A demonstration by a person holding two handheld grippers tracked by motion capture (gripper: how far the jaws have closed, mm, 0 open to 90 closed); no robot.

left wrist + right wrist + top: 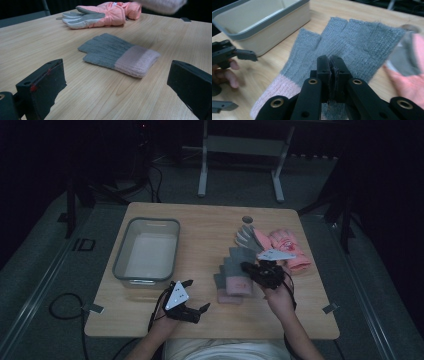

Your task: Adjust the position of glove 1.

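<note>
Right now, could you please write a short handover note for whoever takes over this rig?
Right tool: shut on a grey knit glove, lifted off the table.
Left tool: open, holding nothing, near the tub.
Second grey glove lies flat on the table; pink gloves lie beyond it.
Done: one glove picked up.
Left: probably placing the gloves in the tub, which looks empty.

I count two grey knit gloves with pink cuffs: one lying flat on my table point(200, 220), grey glove point(117, 56), and a second grey glove point(352, 42). Two pink padded gloves point(285, 245) lie together. One bin point(122, 252). I hold two grippers, left gripper point(192, 297) and right gripper point(250, 267).
</note>
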